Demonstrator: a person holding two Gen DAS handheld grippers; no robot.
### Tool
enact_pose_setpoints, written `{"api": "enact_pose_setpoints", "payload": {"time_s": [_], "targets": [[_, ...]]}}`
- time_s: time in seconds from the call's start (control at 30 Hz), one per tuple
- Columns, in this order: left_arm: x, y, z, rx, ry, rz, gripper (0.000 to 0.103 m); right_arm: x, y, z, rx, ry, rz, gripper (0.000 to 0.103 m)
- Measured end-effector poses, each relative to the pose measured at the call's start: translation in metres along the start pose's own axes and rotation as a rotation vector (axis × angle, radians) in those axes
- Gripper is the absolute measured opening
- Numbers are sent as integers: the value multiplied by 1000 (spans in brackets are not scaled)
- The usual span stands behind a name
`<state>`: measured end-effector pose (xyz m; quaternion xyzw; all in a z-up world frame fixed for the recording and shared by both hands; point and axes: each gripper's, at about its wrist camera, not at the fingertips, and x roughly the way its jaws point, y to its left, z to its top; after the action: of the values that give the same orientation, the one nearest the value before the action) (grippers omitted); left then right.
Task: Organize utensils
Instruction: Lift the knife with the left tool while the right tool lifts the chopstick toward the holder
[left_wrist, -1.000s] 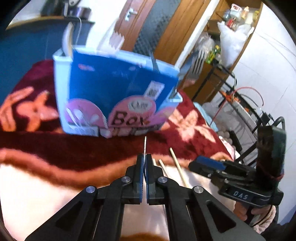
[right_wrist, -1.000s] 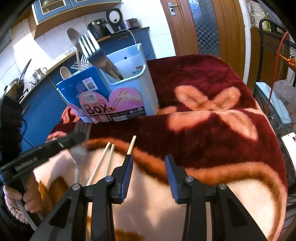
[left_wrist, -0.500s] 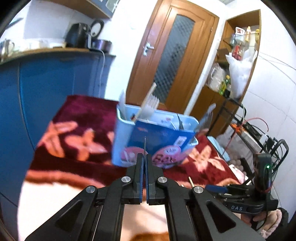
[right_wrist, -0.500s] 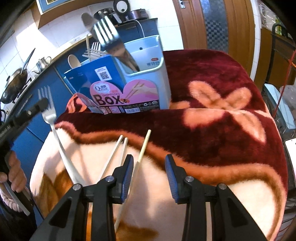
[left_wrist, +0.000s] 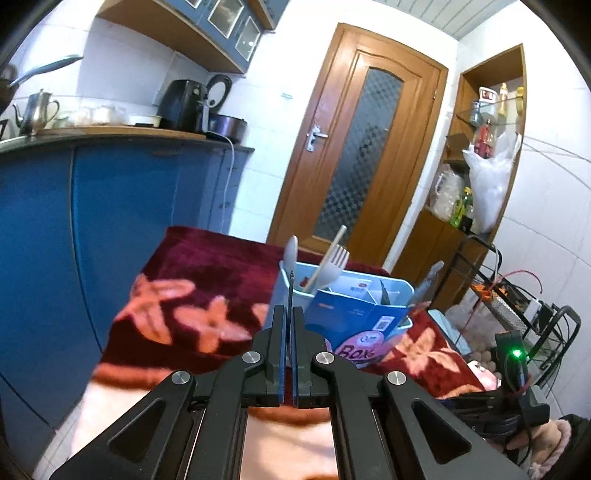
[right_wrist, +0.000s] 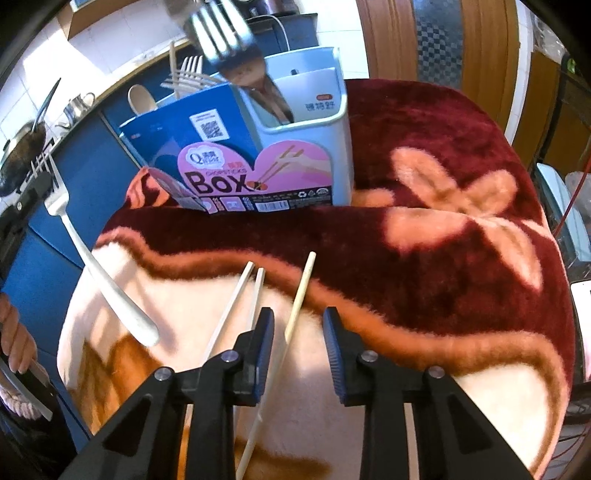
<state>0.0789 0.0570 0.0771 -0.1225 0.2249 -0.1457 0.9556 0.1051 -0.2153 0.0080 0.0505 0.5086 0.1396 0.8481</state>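
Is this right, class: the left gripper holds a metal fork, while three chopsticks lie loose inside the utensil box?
One detail is wrong. The right wrist view shows the three chopsticks lying on the blanket in front of the utensil box, not inside it. The left gripper does hold the metal fork.

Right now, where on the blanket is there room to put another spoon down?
The dark red blanket right of the utensil box is bare. It is crowded where the chopsticks lie, under the right hand-held gripper.
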Motion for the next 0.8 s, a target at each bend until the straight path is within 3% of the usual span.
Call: {"api": "enact_pose_setpoints", "payload": {"time_s": [0.27, 0.5, 0.7, 0.8], "targets": [[5, 10, 1, 17, 39, 51, 2, 5, 3, 6, -15, 36, -17, 31], [11, 16, 5, 40, 67, 79, 2, 18, 0, 26, 2, 169, 6, 31], [9, 18, 18, 47, 50, 85, 2, 21, -8, 31, 70, 171, 17, 12], [4, 19, 28, 41, 20, 90, 2, 18, -9, 29, 65, 149, 17, 7]]}}
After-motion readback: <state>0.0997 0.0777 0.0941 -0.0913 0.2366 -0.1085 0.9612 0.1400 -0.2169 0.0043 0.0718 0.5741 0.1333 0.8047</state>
